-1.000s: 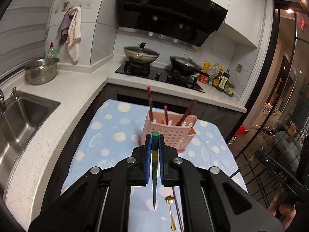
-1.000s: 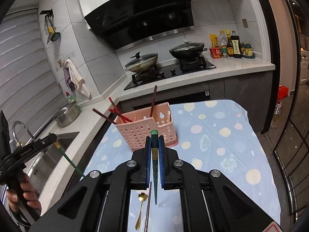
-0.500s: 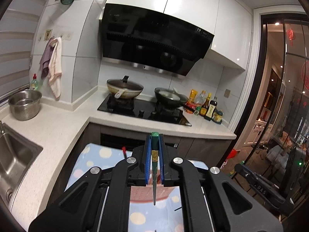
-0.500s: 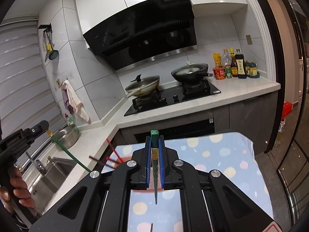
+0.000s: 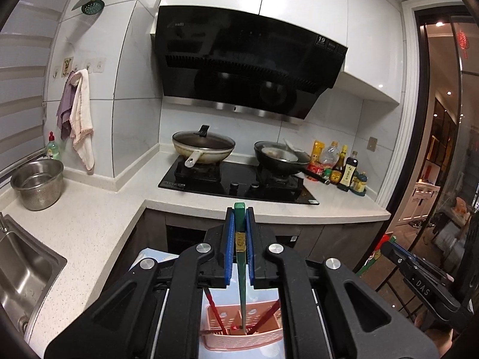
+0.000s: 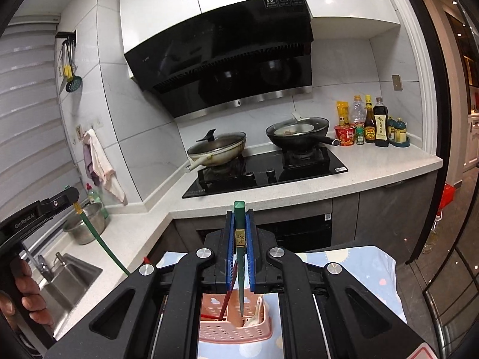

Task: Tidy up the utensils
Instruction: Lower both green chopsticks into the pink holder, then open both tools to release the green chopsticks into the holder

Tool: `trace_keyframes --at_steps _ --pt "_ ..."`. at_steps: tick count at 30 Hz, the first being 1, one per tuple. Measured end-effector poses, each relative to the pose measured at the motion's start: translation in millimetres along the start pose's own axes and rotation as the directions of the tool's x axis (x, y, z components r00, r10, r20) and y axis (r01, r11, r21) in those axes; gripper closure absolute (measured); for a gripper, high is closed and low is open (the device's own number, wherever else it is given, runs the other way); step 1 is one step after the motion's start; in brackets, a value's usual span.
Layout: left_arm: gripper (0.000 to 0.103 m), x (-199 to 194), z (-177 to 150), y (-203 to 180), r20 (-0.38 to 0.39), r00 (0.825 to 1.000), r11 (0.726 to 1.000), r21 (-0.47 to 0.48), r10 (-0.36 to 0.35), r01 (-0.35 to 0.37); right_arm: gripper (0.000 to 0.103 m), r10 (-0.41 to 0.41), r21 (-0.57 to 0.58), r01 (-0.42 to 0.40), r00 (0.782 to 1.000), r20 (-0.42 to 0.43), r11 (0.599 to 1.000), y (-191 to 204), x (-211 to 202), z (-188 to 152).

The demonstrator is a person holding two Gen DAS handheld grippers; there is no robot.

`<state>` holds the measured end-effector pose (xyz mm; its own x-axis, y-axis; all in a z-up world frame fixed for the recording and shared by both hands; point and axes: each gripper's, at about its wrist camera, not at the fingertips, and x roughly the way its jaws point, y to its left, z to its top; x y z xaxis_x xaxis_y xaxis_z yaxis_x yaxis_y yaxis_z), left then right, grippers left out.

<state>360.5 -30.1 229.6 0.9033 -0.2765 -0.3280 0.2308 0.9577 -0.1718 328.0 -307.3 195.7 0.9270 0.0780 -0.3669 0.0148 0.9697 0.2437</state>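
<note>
A white kitchen counter (image 5: 89,218) wraps the corner, with a steel sink (image 5: 21,272) at its left edge and 2 pans on the black hob (image 5: 239,182) at the back. Nearer, over the dotted tablecloth (image 6: 359,269), the left gripper (image 5: 239,233) is clenched on a green chopstick (image 5: 242,281) pointing down into the pink utensil basket (image 5: 242,338). The right gripper (image 6: 239,230) likewise clamps a second green chopstick (image 6: 240,269) above the same basket.

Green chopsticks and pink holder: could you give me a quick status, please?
Each hand-held gripper, left and right, shut on one green chopstick. Tips above pink perforated plastic holder. Red chopsticks already inside.
</note>
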Motion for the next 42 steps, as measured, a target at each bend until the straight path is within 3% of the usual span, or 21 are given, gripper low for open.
trace_keyframes --at_steps 8,15,22,26,38,40,42 --pt "0.096 24.5 -9.5 14.3 -0.037 0.999 0.999 -0.038 -0.003 0.002 0.096 -0.008 -0.021 0.006 0.997 -0.079 1.000 4.6 39.3 -20.1" --pt "0.096 16.0 12.0 16.4 0.015 0.999 0.998 -0.052 -0.029 0.030 0.096 -0.007 -0.013 0.006 0.996 -0.089 1.000 7.5 50.6 -25.7" --pt "0.096 23.0 20.1 19.3 0.035 0.999 0.999 -0.039 0.015 -0.013 0.096 -0.006 -0.022 0.004 0.993 -0.115 1.000 9.3 59.7 -34.5" --pt "0.096 26.9 22.6 22.7 0.032 0.999 0.998 -0.056 0.004 -0.002 0.096 -0.004 -0.025 0.001 0.991 -0.132 1.000 11.4 65.2 -39.8" --pt "0.096 46.1 -10.8 29.3 -0.056 0.998 0.998 -0.065 0.011 -0.015 0.094 -0.018 -0.028 0.014 0.989 -0.150 1.000 13.2 73.6 -48.3" --pt "0.095 46.4 -15.9 30.9 -0.065 0.998 0.997 -0.071 0.012 -0.017 0.090 -0.024 -0.026 0.020 0.989 -0.147 0.999 12.3 72.7 -48.4" --pt "0.078 46.4 -21.2 32.0 -0.075 0.997 0.997 -0.072 0.019 -0.025 0.085 -0.025 -0.017 0.023 0.989 -0.146 1.000 9.9 71.6 -48.6"
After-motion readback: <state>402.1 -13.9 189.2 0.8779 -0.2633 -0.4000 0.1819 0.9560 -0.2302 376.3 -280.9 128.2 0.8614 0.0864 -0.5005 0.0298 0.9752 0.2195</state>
